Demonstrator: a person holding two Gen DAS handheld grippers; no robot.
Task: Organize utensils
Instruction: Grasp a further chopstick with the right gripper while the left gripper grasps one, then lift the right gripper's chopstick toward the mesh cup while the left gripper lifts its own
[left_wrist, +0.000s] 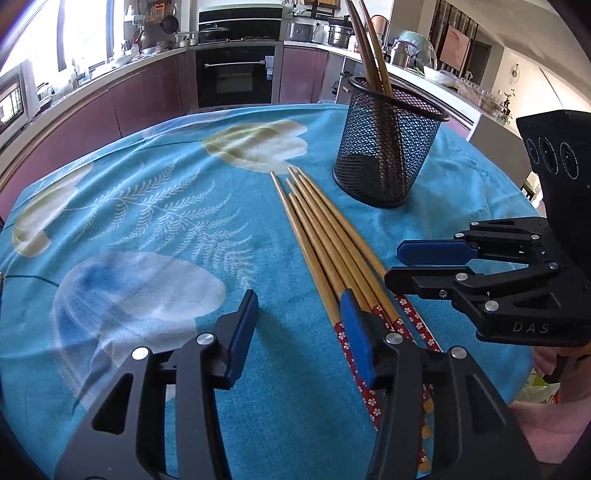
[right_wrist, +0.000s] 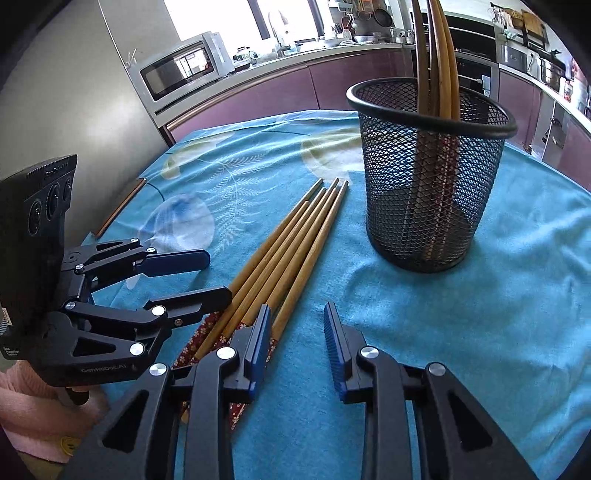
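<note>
Several wooden chopsticks (left_wrist: 325, 240) with red flowered ends lie bunched on the blue tablecloth, tips toward a black mesh cup (left_wrist: 388, 144). The cup (right_wrist: 428, 177) stands upright and holds three chopsticks (right_wrist: 439, 59). My left gripper (left_wrist: 299, 332) is open and empty, low over the cloth, its right finger beside the bundle's red ends. My right gripper (right_wrist: 297, 343) is open and empty, its left finger over the bundle (right_wrist: 291, 251). Each gripper shows in the other's view: the right one (left_wrist: 402, 264), the left one (right_wrist: 218, 275).
The table carries a blue flower-print cloth (left_wrist: 147, 221) and its far edge drops off toward purple kitchen cabinets and an oven (left_wrist: 236, 74). A microwave (right_wrist: 181, 70) stands on the counter beyond the table.
</note>
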